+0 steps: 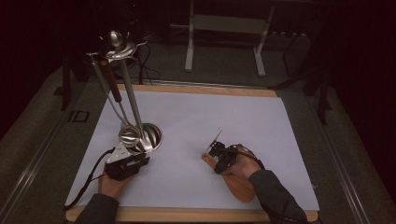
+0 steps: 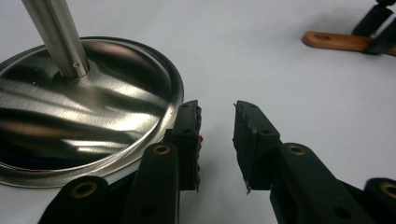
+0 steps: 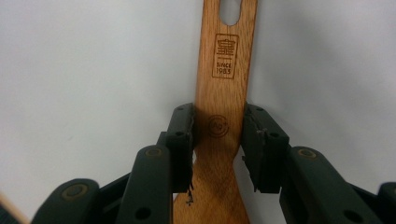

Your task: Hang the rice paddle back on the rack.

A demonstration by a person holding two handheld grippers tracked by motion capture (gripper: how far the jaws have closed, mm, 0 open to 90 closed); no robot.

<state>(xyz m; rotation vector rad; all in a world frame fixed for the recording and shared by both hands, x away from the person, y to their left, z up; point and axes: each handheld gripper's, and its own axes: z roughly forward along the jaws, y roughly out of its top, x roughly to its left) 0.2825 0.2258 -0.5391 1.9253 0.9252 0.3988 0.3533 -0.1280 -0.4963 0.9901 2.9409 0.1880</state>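
Right gripper (image 3: pixel 217 140) straddles the neck of a flat brown wooden spatula (image 3: pixel 223 93), which lies on the white paper sheet (image 1: pixel 196 116) covering the wooden-edged table (image 1: pixel 196 88). In the right gripper view the 2 black jaws sit at either edge of the handle, just below the stamped logo and the hanging hole. The pads look to be in contact with both edges. I judge a grip taken or very nearly so, but how firmly they press cannot be told. From the high view the spatula (image 1: pixel 236 179) is flat on the sheet, blade toward the person and handle end pointing away, under the right hand (image 1: pixel 240 163).

Left gripper (image 2: pixel 217 140) is part open with nothing between its jaws. One jaw sits just beside the rim of the round brushed-steel base (image 2: pixel 88 116) of the utensil stand. Whether it touches the rim is unclear. The stand's steel pole (image 1: pixel 128 93) rises to a hook crown with 2 or so long utensils hanging, among them a steel ladle (image 1: pixel 129 135).

Progress, as judged:
- Done: right gripper lined up on the spatula handle; left gripper parked by the stand base, likely to steady it.
- Left: lift the spatula off the sheet, carry it to the stand and hang it by its hole on a free hook.
- Stage: early, pick-up only.
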